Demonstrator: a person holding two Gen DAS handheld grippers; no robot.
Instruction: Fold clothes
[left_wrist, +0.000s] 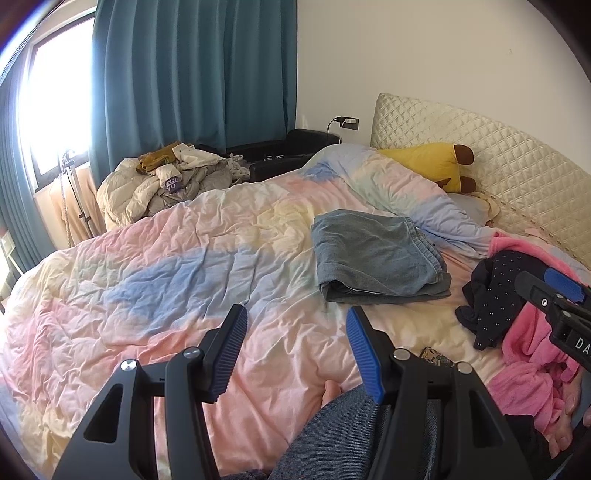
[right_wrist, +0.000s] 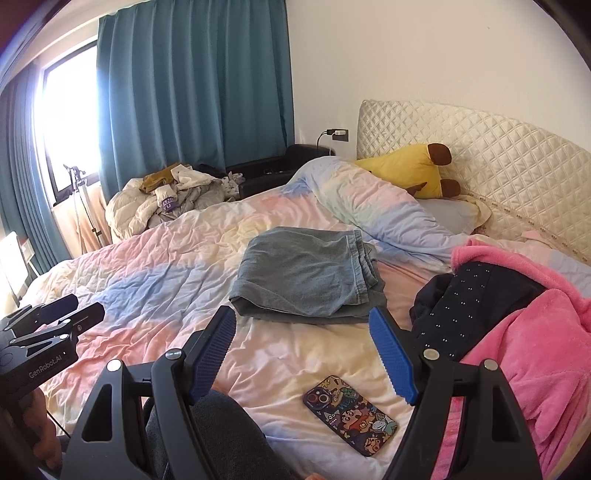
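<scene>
L wrist view: my left gripper (left_wrist: 295, 354) hangs spread wide w/ nothing between the pads, over bare duvet (left_wrist: 155, 258) near me. Ahead and a bit right sits the grey-blue garment (left_wrist: 376, 254), already folded into a neat flat rectangle, so I'd call that one done. Far right, the navy dotted piece (left_wrist: 498, 291) lies crumpled on top of the pink fleece (left_wrist: 535, 354), both unfolded; the right gripper's arm pokes in at the right edge just over them, jaws not readable from here. A knee in denim at the bottom edge, so the person sits at the near side. R wrist view: my right gripper (right_wrist: 306, 354) is spread wide too, empty, aimed at the gap between the folded garment and the navy/pink heap, which is just right of the right finger. A phone (right_wrist: 349, 415) in a cartoon case lies on the duvet near me, under the jaws, not touching the clothes. Est: one item folded, at least two left; the navy piece looks like the next pick since it's on top. The far-left heap of jackets (right_wrist: 166, 199) beyond the bed, can't tell if that's part of the job.
</scene>
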